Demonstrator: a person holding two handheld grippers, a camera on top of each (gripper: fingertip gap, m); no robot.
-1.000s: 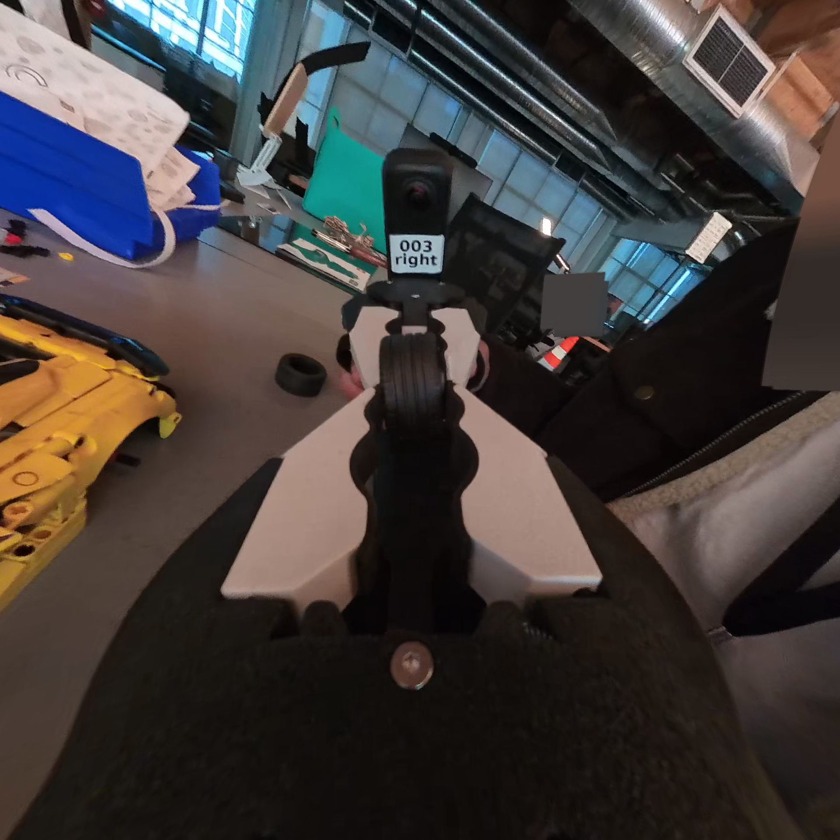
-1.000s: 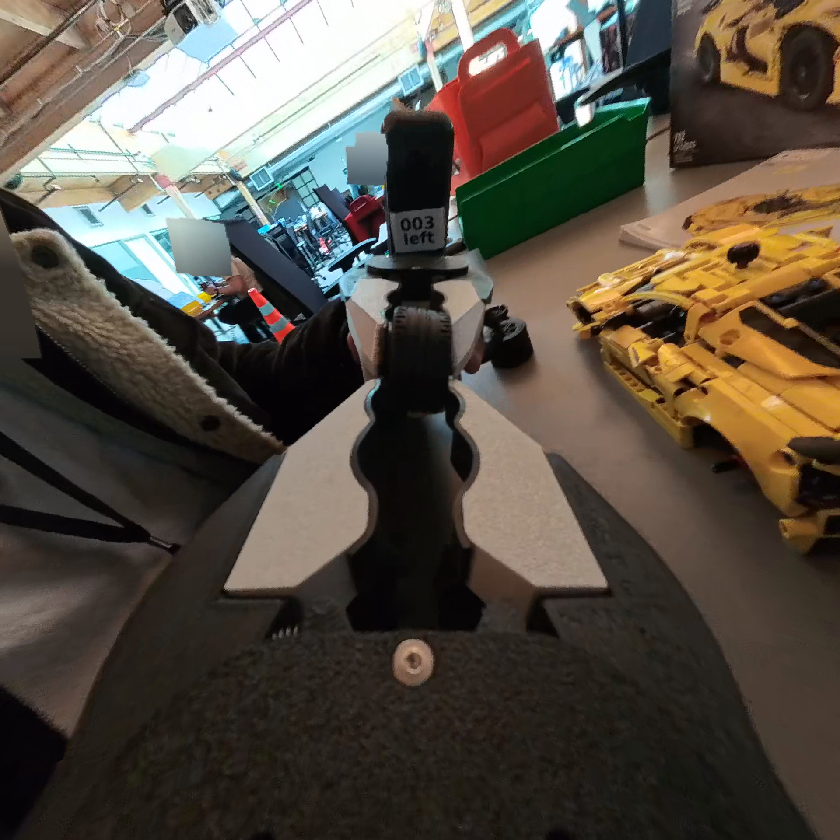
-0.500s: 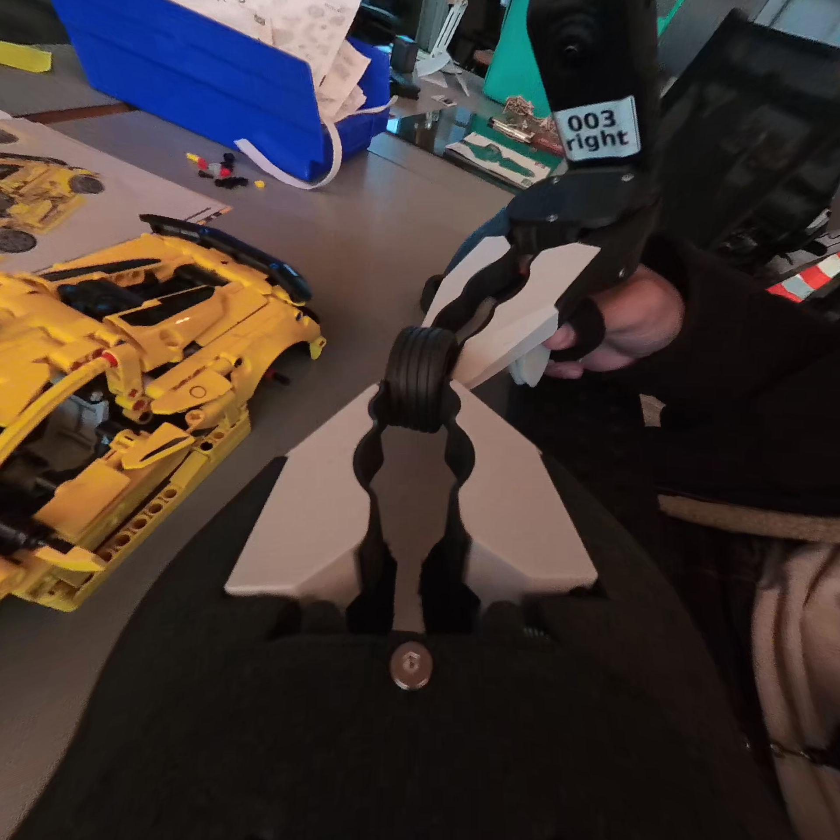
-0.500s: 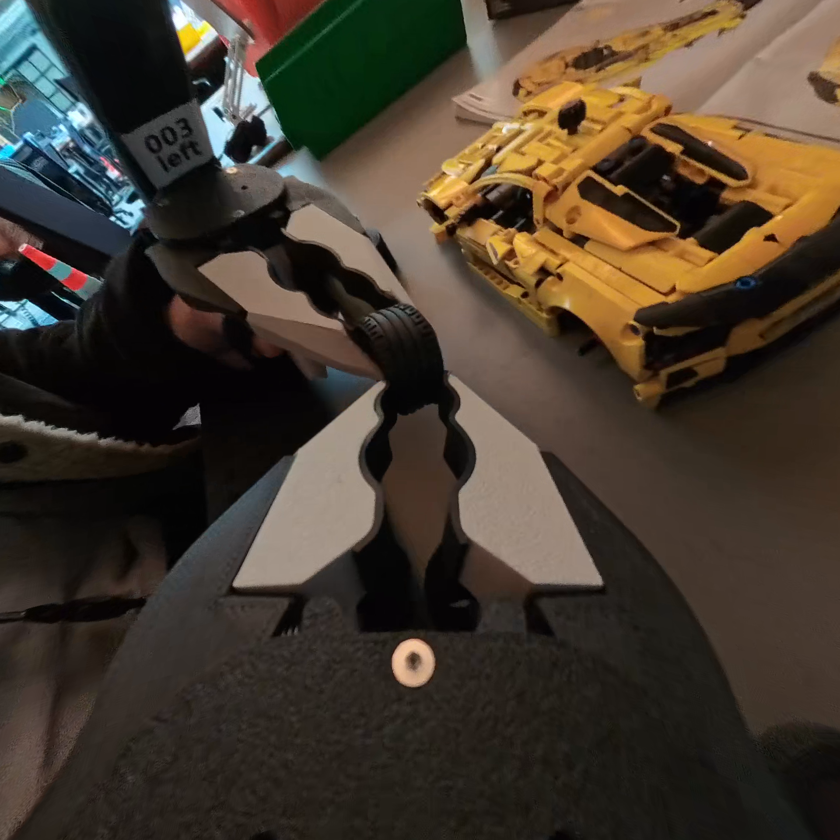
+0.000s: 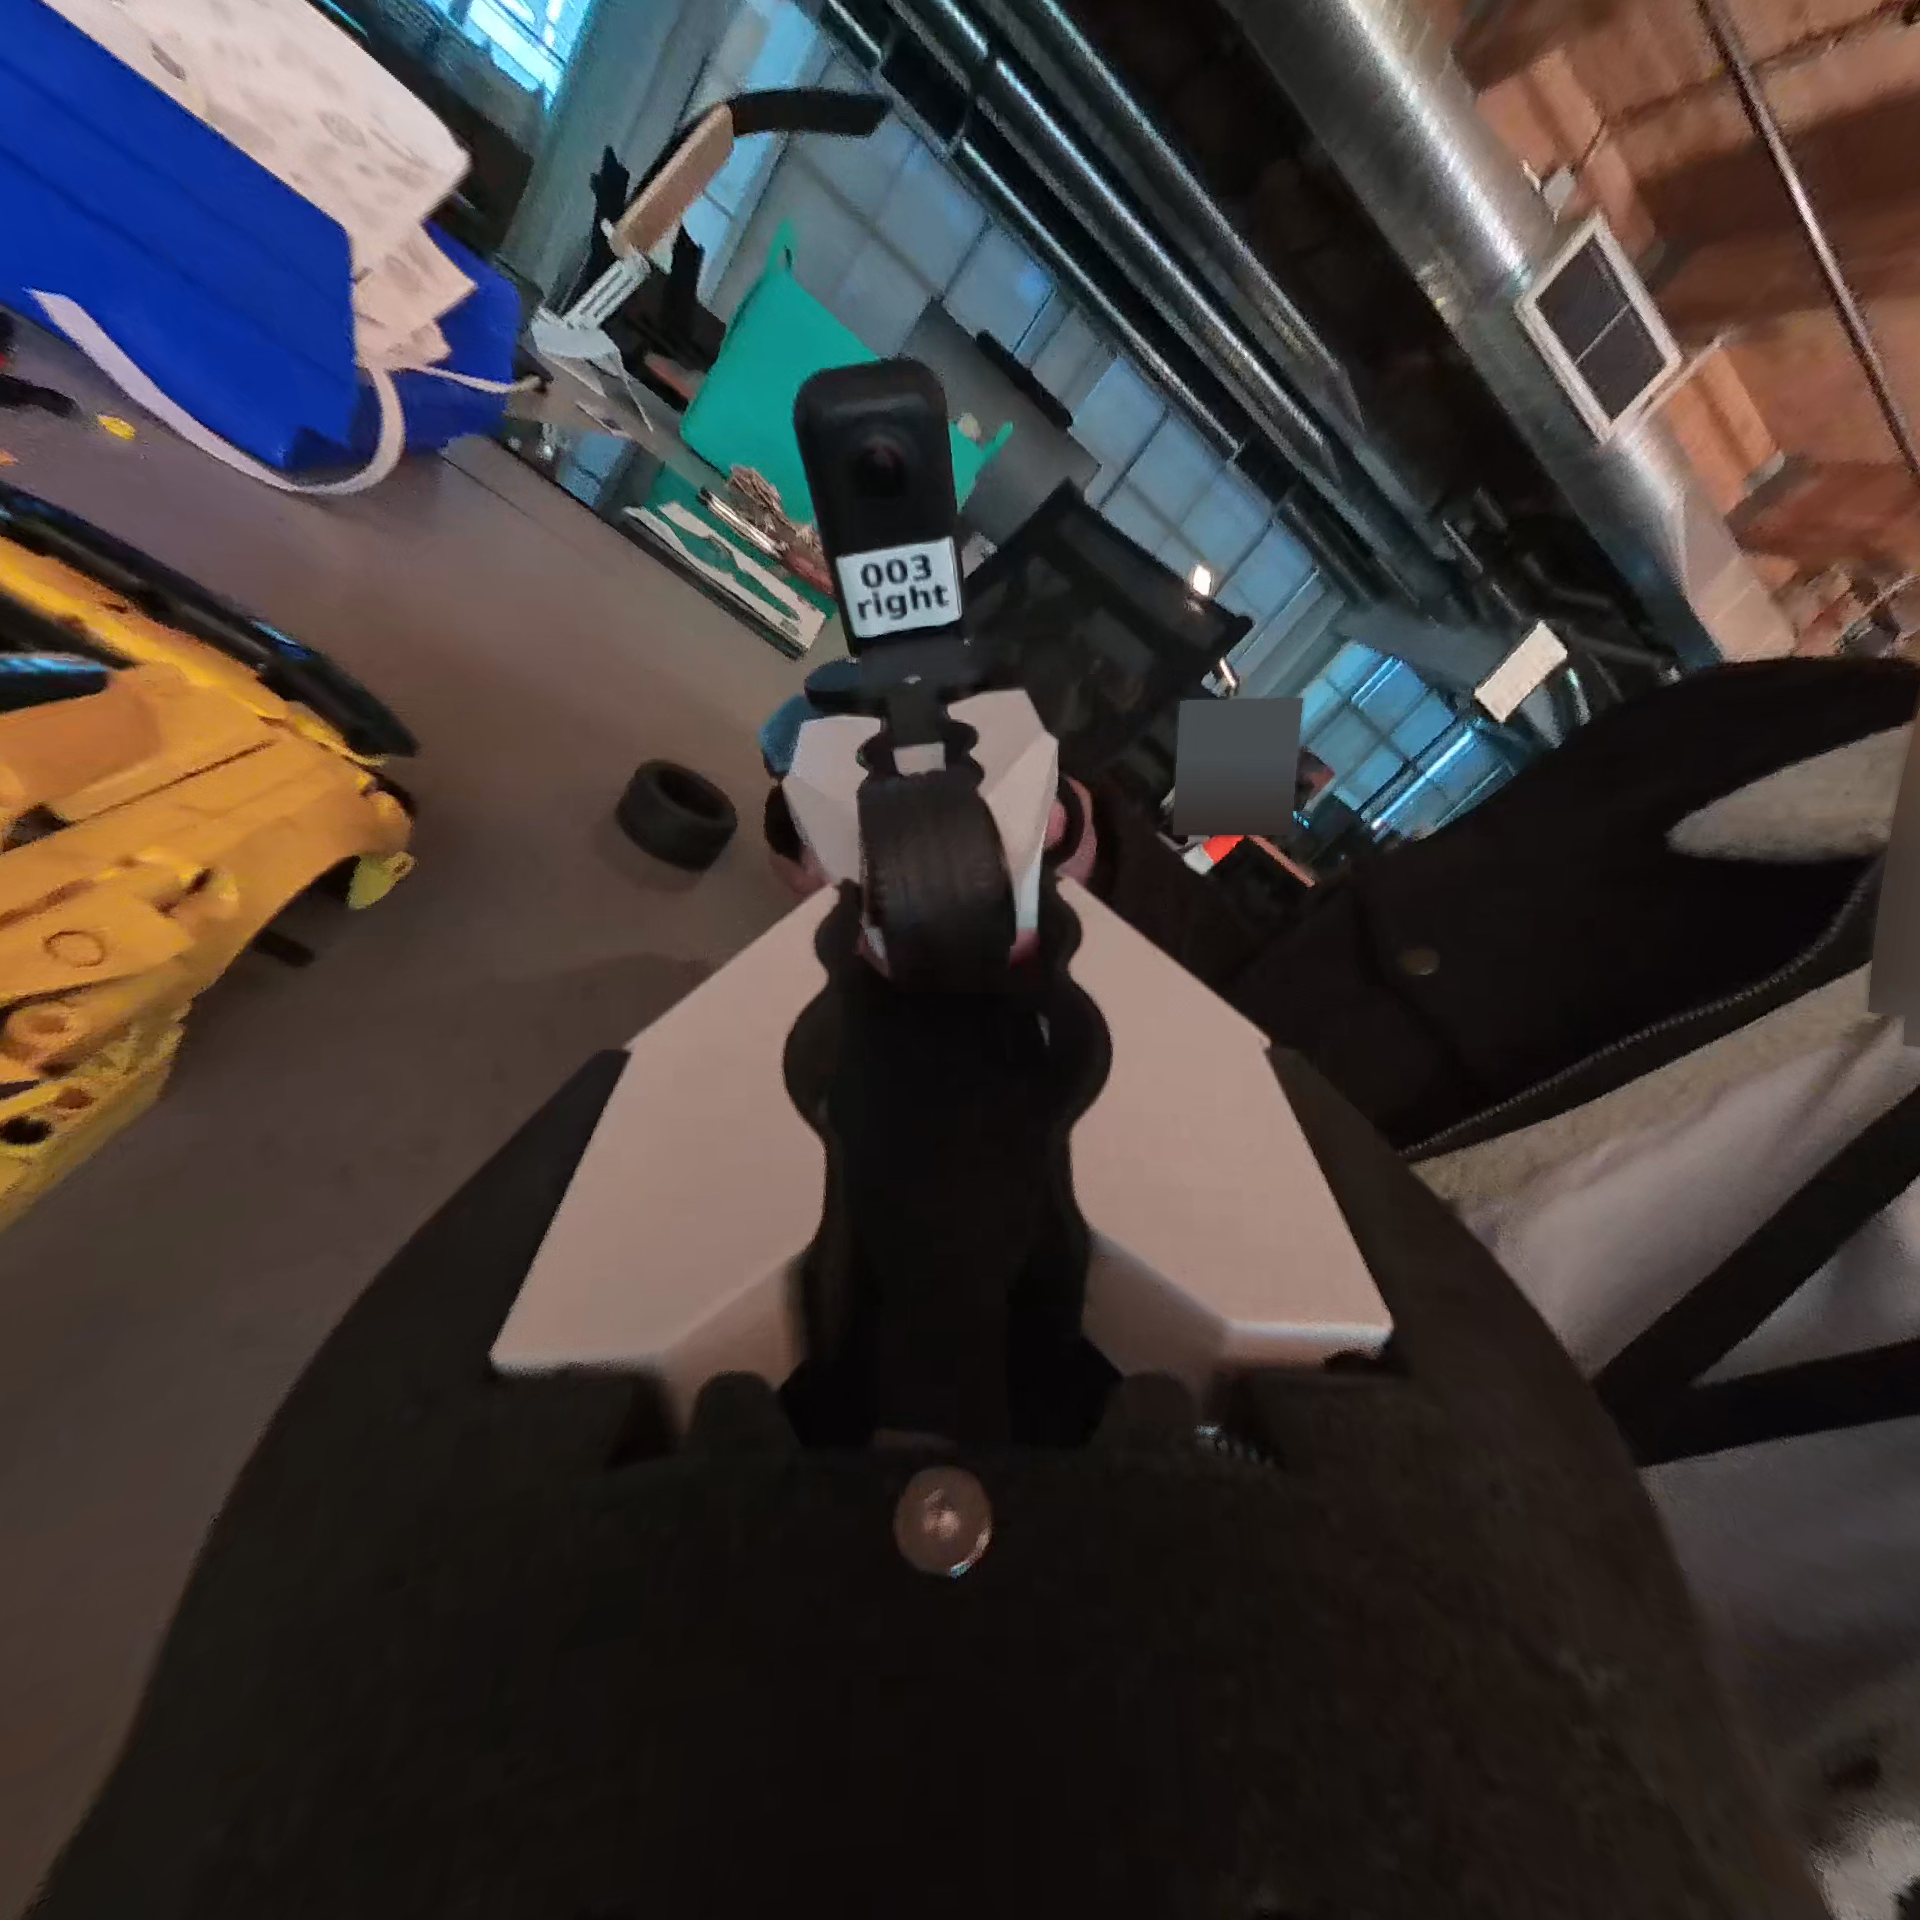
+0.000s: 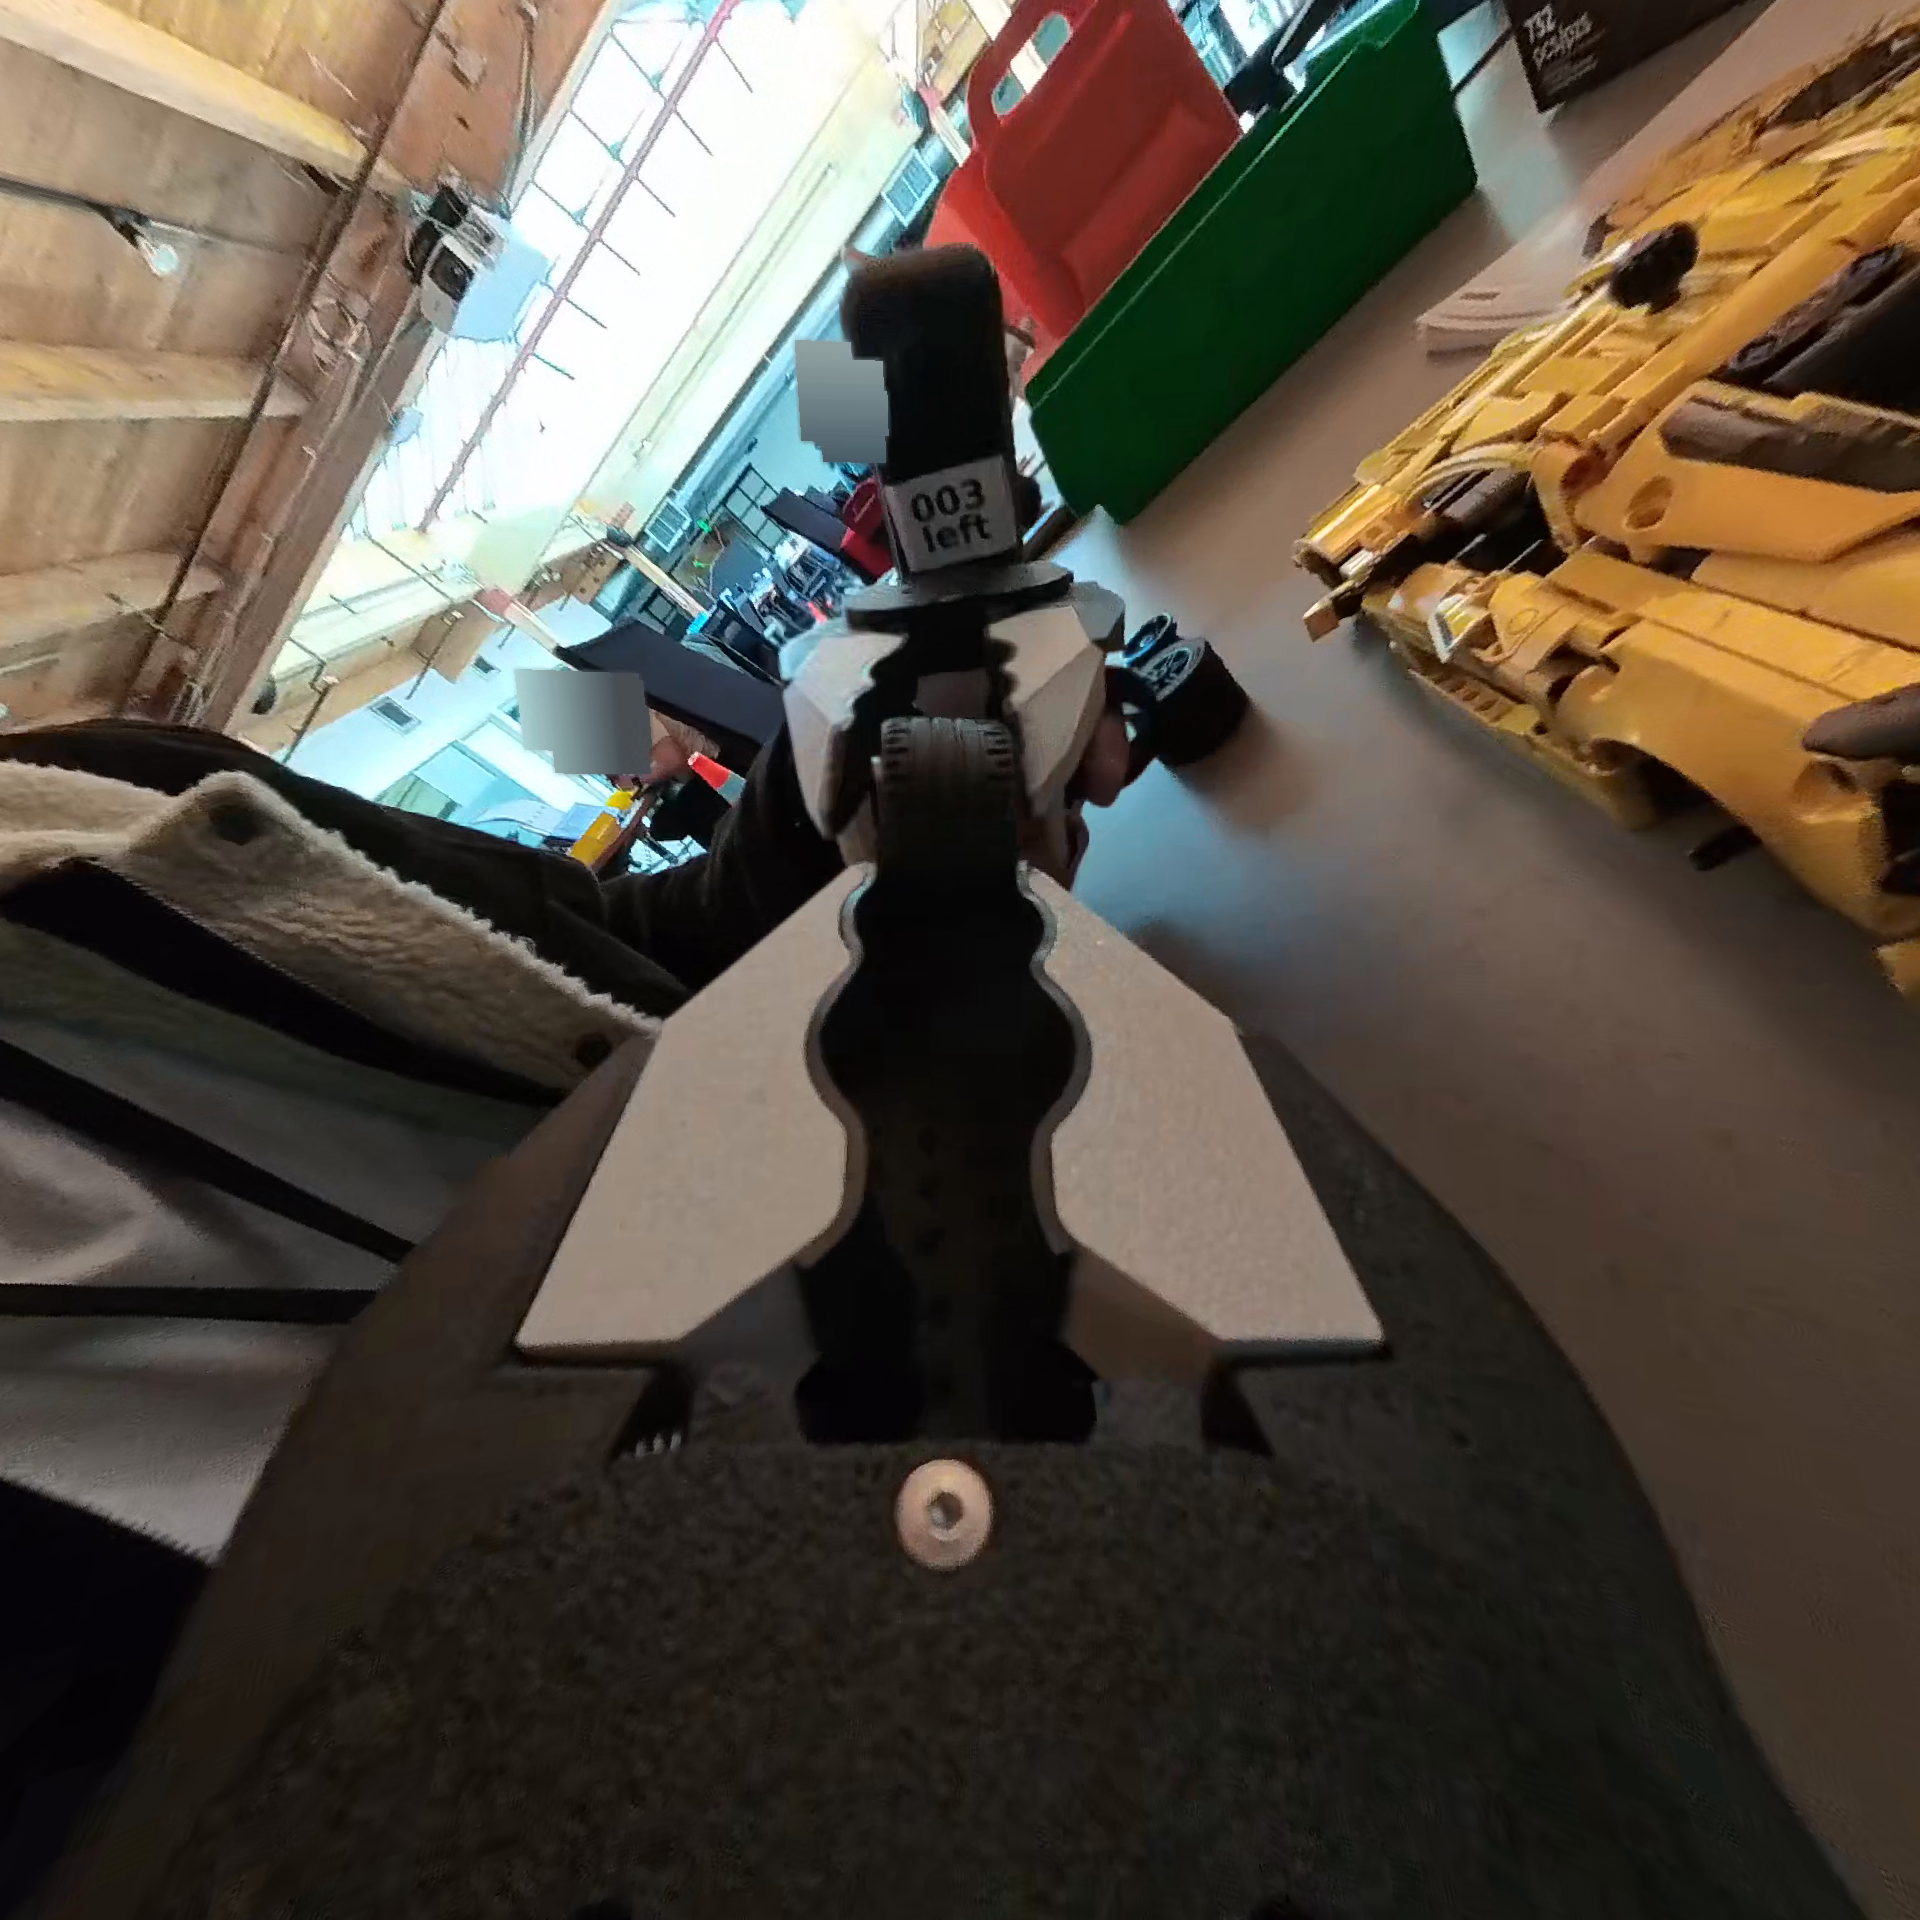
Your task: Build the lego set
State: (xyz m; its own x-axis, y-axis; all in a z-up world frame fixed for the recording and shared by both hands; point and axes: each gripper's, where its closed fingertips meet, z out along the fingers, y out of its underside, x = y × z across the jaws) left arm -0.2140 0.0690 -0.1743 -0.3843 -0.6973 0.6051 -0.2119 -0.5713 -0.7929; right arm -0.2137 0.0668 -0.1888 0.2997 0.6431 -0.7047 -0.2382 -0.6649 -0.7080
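Observation:
A black rubber tyre (image 5: pixel 940 883) is held in the air between my two grippers, which face each other tip to tip. My left gripper (image 5: pixel 943 920) is shut on the tyre's near side. My right gripper (image 6: pixel 945 868) is shut on the same tyre (image 6: pixel 945 795) from the opposite side. Each view shows the other gripper beyond the tyre, the right one in the left wrist view (image 5: pixel 920 774) and the left one in the right wrist view (image 6: pixel 940 686). The yellow lego car (image 5: pixel 156 831) stands on the grey table, without wheels in the arches that show; it also shows in the right wrist view (image 6: pixel 1662 520).
A loose black tyre (image 5: pixel 675 812) lies on the table (image 5: pixel 468 675) near the car. A wheel with a rim (image 6: pixel 1184 681) lies behind the left gripper. A blue bin (image 5: pixel 177 301), a green bin (image 6: pixel 1247 281), a red case (image 6: pixel 1091 156) and a booklet (image 6: pixel 1475 312) stand farther back. A person's jacket (image 6: pixel 343 904) is close.
Half a second ago both grippers were tilted down over the table, meeting at an angle on the tyre. Now they are level and head-on again, still holding the tyre.

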